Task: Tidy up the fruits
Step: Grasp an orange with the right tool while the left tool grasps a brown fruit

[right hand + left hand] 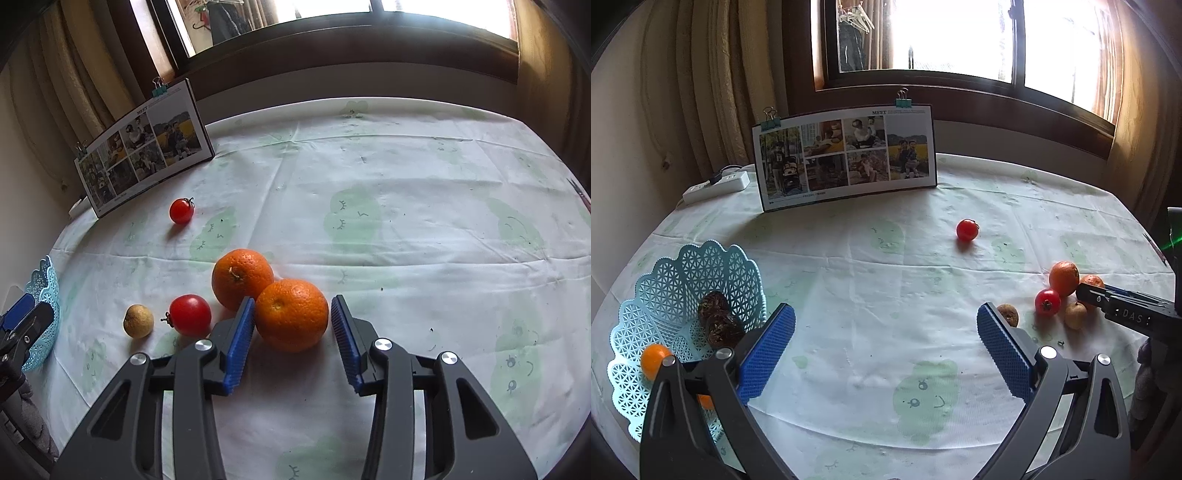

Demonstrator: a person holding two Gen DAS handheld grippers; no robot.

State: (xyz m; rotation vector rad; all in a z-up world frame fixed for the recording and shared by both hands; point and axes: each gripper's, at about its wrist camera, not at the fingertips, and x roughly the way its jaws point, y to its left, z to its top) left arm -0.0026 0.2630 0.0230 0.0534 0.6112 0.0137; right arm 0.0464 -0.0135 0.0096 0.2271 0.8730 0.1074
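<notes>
Tablecloth [406,166] under right hand-held gripper [293,325], spread around orange [291,314]; left hand-held gripper [886,332] likewise spread, empty.

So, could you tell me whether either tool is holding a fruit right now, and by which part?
Nothing is held. The right tool is open around the nearer orange, its pads beside the orange's sides but not clamped. The left tool is open over bare tablecloth.

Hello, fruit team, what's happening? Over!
Right gripper open around the near orange, not squeezing yet. Left gripper open, empty, beside the basket. Second orange touches the first, may roll.
</notes>
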